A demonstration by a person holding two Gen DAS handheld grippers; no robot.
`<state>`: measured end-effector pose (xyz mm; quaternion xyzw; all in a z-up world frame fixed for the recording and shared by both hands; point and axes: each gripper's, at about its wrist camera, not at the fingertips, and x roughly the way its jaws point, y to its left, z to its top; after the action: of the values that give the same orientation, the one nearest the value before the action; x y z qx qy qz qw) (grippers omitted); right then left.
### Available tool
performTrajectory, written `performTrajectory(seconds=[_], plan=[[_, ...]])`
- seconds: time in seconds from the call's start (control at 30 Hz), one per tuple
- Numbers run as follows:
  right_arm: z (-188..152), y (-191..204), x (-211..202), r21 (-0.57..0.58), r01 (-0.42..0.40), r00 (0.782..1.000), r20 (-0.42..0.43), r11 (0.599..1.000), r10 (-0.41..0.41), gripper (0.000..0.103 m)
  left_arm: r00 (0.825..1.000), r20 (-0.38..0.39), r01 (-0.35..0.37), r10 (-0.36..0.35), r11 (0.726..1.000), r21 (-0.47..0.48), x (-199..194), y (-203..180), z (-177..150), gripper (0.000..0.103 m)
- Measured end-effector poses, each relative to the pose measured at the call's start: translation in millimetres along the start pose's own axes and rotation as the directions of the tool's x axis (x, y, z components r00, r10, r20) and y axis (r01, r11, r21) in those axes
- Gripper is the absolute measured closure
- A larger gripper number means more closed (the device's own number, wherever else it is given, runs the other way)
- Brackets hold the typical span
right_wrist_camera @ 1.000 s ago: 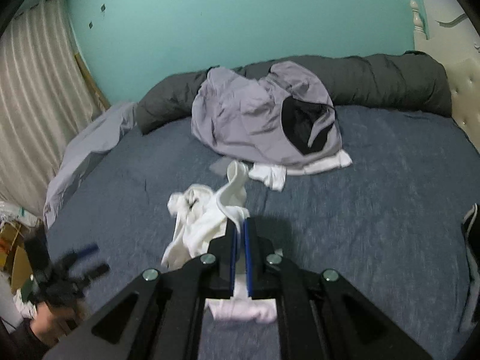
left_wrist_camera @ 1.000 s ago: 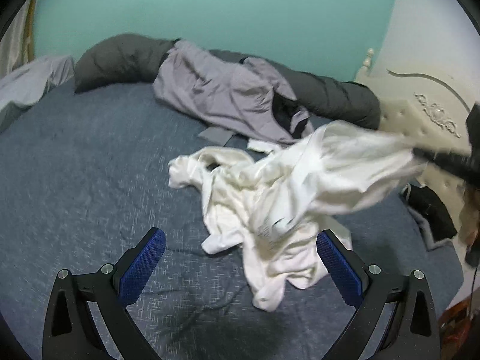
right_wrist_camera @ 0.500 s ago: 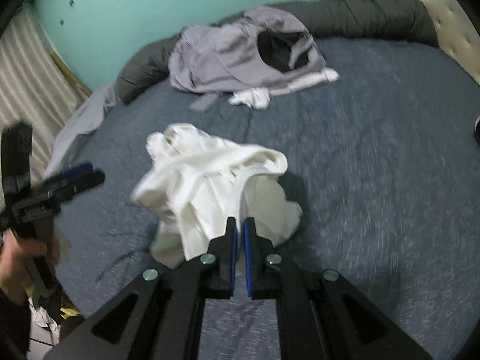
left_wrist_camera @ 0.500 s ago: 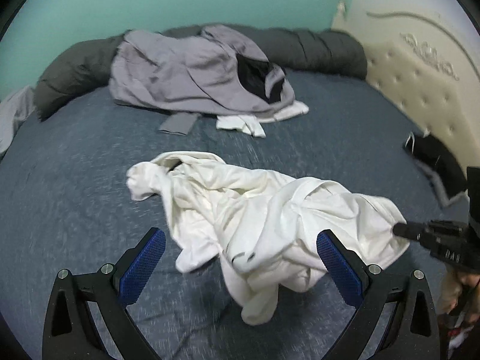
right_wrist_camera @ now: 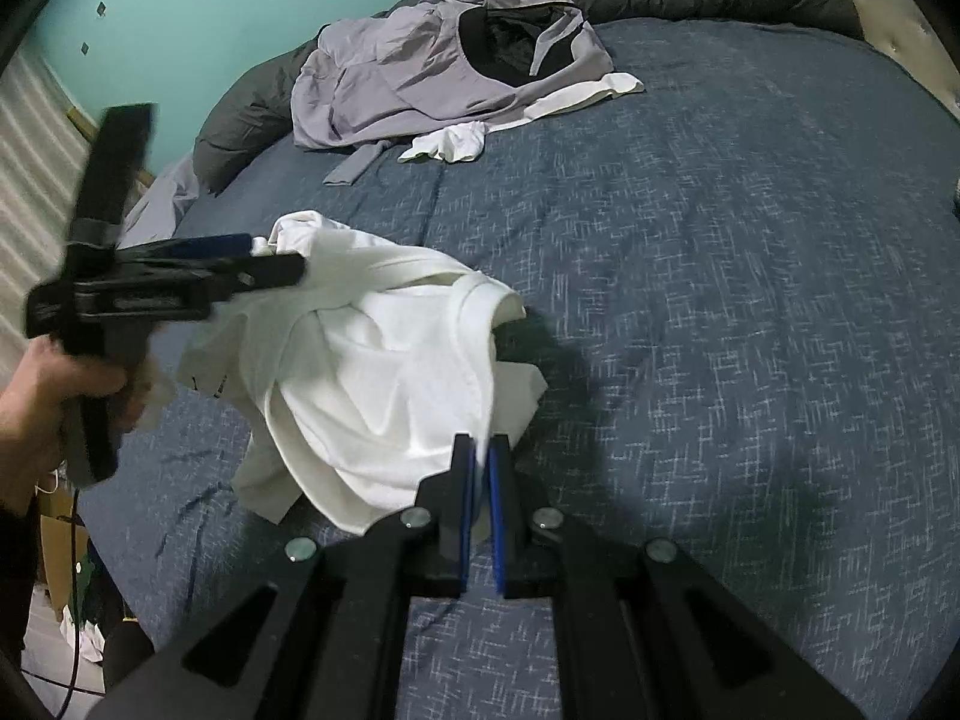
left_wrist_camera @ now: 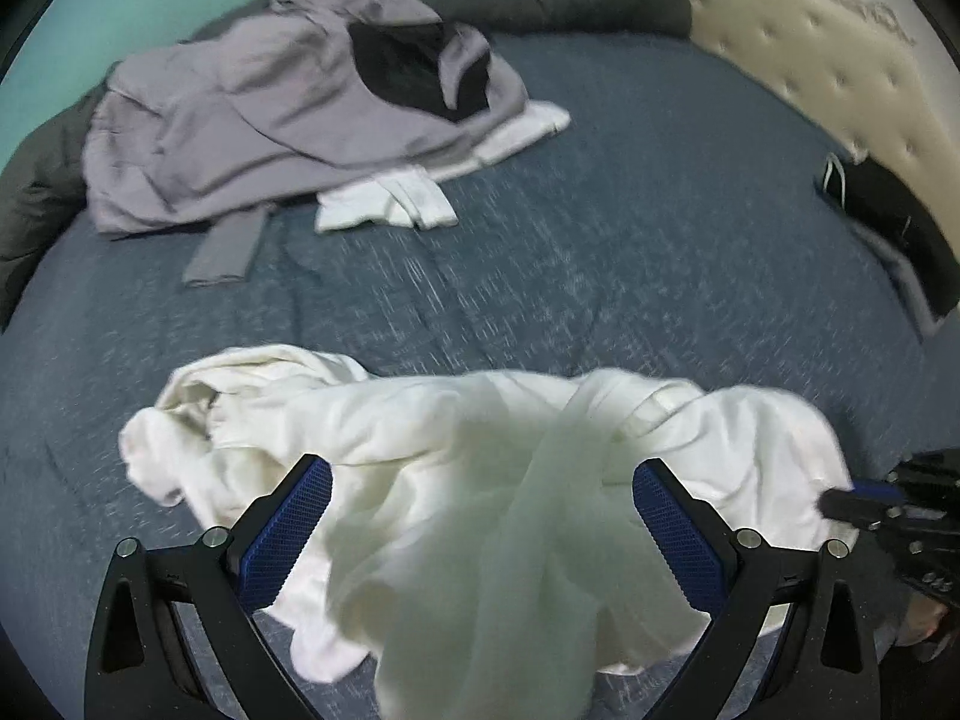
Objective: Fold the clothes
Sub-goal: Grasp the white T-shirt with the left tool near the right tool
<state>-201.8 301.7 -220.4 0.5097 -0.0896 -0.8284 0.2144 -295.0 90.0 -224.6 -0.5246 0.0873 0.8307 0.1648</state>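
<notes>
Left wrist view: the left tool (left_wrist_camera: 480, 510), jaws wide but closing, straddles the crumpled white shirt (left_wrist_camera: 456, 480) on the blue bed (left_wrist_camera: 600, 252), pads not pressing it. Right wrist view: the right tool (right_wrist_camera: 479, 462) is clenched on the shirt's edge (fabric pinched between the pads); a grey garment (right_wrist_camera: 420, 72) lies well apart.

The left gripper (right_wrist_camera: 273, 258) blurs in the right wrist view, hiding part of the white shirt (right_wrist_camera: 384, 372). The shirt's lower folds (left_wrist_camera: 480, 630) smear at the left view's bottom edge. The black garment (left_wrist_camera: 894, 228) is cut off.
</notes>
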Motion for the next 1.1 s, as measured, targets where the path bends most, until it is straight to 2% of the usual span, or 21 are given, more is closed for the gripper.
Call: performTrajectory(seconds=[0.1, 0.17, 0.33, 0.37, 0.43, 0.5, 0.53, 0.6, 0.63, 0.67, 0.7, 0.9, 1.1], plan=[[1, 0, -1, -0.007, -0.003, 1.000, -0.001, 1.000, 0.003, 0.099, 0.999, -0.033, 0.025, -0.026, 1.000, -0.003, 11, 0, -4, 0.026], [2, 1, -2, -0.009, -0.006, 1.000, 0.003, 1.000, 0.006, 0.099, 0.998, -0.038, 0.051, -0.051, 0.998, -0.021, 13, 3, -8, 0.030], [4, 6, -5, -0.013, -0.011, 1.000, 0.016, 1.000, 0.011, 0.099, 0.996, -0.030, 0.078, -0.079, 0.996, -0.041, 12, 4, -17, 0.030], [4, 7, -5, -0.014, -0.012, 1.000, 0.016, 1.000, 0.012, 0.099, 0.996, -0.030, 0.078, -0.079, 0.996, -0.041, 12, 4, -18, 0.033], [4, 9, -5, -0.016, -0.012, 1.000, 0.017, 1.000, 0.012, 0.099, 0.996, -0.026, 0.084, -0.085, 0.996, -0.034, 12, 4, -19, 0.044], [4, 11, -4, -0.019, -0.011, 1.000, 0.017, 1.000, 0.012, 0.099, 0.996, -0.020, 0.092, -0.092, 0.995, -0.025, 12, 3, -20, 0.059], [4, 11, -5, -0.018, -0.011, 1.000, 0.019, 1.000, 0.011, 0.099, 0.995, -0.013, 0.096, -0.096, 0.995, -0.024, 10, 3, -20, 0.062], [4, 11, -6, -0.016, -0.011, 1.000, 0.022, 1.000, 0.011, 0.099, 0.995, 0.007, 0.105, -0.104, 0.994, -0.027, 5, 5, -21, 0.078], [4, 11, -7, -0.014, -0.011, 1.000, 0.023, 1.000, 0.011, 0.099, 0.994, 0.015, 0.107, -0.106, 0.994, -0.030, 2, 7, -22, 0.081], [5, 11, -8, -0.013, -0.011, 1.000, 0.025, 1.000, 0.011, 0.099, 0.994, 0.023, 0.107, -0.107, 0.994, -0.035, -2, 10, -23, 0.089], [6, 11, -10, -0.011, -0.010, 1.000, 0.027, 1.000, 0.011, 0.099, 0.994, 0.036, 0.109, -0.107, 0.993, -0.041, -8, 13, -25, 0.093], [13, 24, -25, -0.028, -0.016, 0.998, 0.052, 0.999, 0.018, 0.099, 0.984, 0.143, 0.119, -0.106, 0.989, -0.084, -63, 38, -44, 0.096], [23, 61, -47, -0.089, -0.040, 0.995, 0.088, 0.995, 0.048, 0.099, 0.967, 0.244, 0.114, -0.075, 0.982, -0.152, -131, 76, -94, 0.096]])
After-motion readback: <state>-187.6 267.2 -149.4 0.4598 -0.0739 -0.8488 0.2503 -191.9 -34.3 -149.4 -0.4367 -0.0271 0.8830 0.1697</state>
